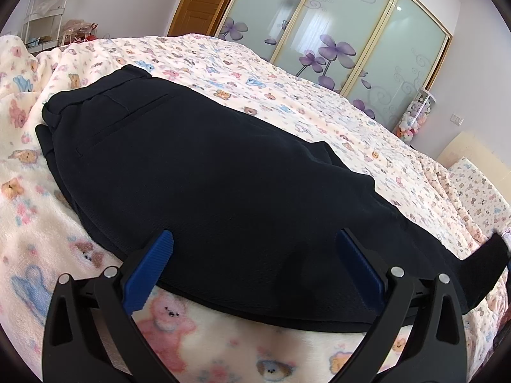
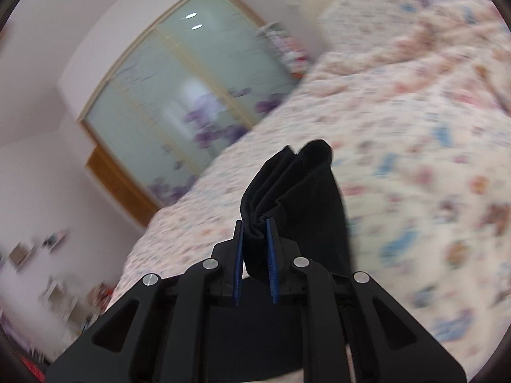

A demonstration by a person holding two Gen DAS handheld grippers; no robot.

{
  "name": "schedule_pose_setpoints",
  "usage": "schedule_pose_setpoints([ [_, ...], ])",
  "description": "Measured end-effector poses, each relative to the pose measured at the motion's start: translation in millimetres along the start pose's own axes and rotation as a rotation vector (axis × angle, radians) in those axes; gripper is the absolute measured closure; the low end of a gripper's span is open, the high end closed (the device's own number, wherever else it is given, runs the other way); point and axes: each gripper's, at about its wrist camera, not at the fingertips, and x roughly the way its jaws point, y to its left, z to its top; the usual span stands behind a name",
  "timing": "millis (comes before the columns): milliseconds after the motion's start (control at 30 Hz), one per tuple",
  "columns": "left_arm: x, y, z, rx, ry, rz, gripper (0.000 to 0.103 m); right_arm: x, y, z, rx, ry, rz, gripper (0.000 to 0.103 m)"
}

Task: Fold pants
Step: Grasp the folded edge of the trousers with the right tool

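Observation:
Black pants (image 1: 204,172) lie flat on the bed, waistband and back pocket at the far left, legs running to the right. My left gripper (image 1: 254,239) is open, its blue pads (image 1: 150,268) spread wide over the near edge of the pants at mid-leg, holding nothing. My right gripper (image 2: 255,223) is shut on the bunched leg ends of the pants (image 2: 297,185) and holds them lifted above the bed. That raised end also shows at the right edge of the left wrist view (image 1: 488,255). The right wrist view is blurred by motion.
The bed is covered by a pink teddy-bear blanket (image 1: 287,73). Frosted wardrobe doors (image 1: 335,28) with purple flowers stand behind it, beside a wooden door (image 1: 201,3). A white shelf rack (image 1: 48,3) stands far left, a tube of plush toys (image 1: 415,118) at the right.

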Motion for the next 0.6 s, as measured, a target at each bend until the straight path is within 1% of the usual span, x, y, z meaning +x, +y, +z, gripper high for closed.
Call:
schedule_pose_setpoints([
  [67,-1,1,0,-0.005,-0.001,-0.006,0.002,16,35,-10,-0.048,0.039,0.061,0.089],
  [167,-1,1,-1,-0.010,-0.003,-0.013,0.002,36,72,-29,-0.083,0.097,0.127,0.089],
  [267,-1,2,-1,-0.015,-0.003,-0.019,0.002,63,109,-62,-0.137,0.179,0.188,0.089],
  [333,-2,2,-1,-0.017,-0.004,-0.021,0.002,82,130,-96,-0.197,0.255,0.212,0.089],
  [367,-2,2,-1,-0.018,-0.004,-0.023,0.002,91,137,-112,-0.226,0.295,0.213,0.089],
  [400,-2,2,-1,-0.020,-0.005,-0.024,0.002,104,143,-134,-0.263,0.358,0.199,0.089],
  [433,-2,3,-1,-0.021,-0.005,-0.026,0.002,117,146,-158,-0.307,0.430,0.170,0.089],
  [467,-3,3,-1,-0.022,-0.005,-0.028,0.002,123,148,-171,-0.337,0.473,0.148,0.089],
  [500,-3,4,-1,-0.024,-0.006,-0.030,0.002,131,148,-193,-0.402,0.535,0.102,0.088],
  [567,-3,5,-1,-0.028,-0.006,-0.034,0.002,129,149,-214,-0.485,0.557,0.067,0.085],
  [600,-3,5,-1,-0.030,-0.007,-0.037,0.002,124,149,-215,-0.504,0.559,0.069,0.077],
])
